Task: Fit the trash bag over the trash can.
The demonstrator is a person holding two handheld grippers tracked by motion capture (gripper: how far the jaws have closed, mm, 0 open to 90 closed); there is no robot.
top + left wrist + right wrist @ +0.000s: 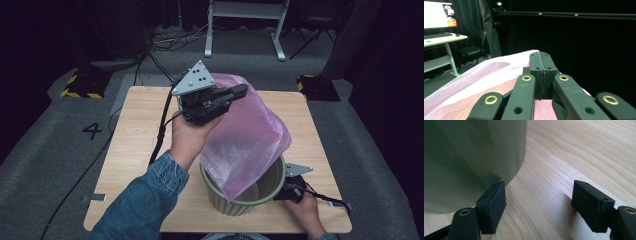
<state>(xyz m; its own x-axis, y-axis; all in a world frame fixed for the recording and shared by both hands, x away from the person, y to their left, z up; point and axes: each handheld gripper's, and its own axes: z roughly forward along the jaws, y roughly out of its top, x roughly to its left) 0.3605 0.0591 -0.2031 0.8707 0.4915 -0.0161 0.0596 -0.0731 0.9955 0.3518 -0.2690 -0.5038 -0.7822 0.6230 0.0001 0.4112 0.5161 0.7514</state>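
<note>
My left gripper (239, 92) is held up over the wooden table (140, 150), its jaws shut on the top edge of a thin pink plastic bag (245, 140). The bag hangs down from it into a ribbed green bin (235, 202) near the table's front edge. In the left gripper view the two jaws of the left gripper (540, 72) meet flat together, with the pink bag (481, 80) spreading out below and to the left. My right gripper (283, 192) rests low on the table by the bin's right side. This right gripper (541, 206) stands open, one finger (492, 205) against the bin wall (469, 157).
A black cable (161, 135) trails off the table's left side to the floor. Beyond the table stand white desk legs (245, 30) and yellow-black weighted bases (80, 86). A monitor desk (439, 37) and a chair (471, 50) stand farther off.
</note>
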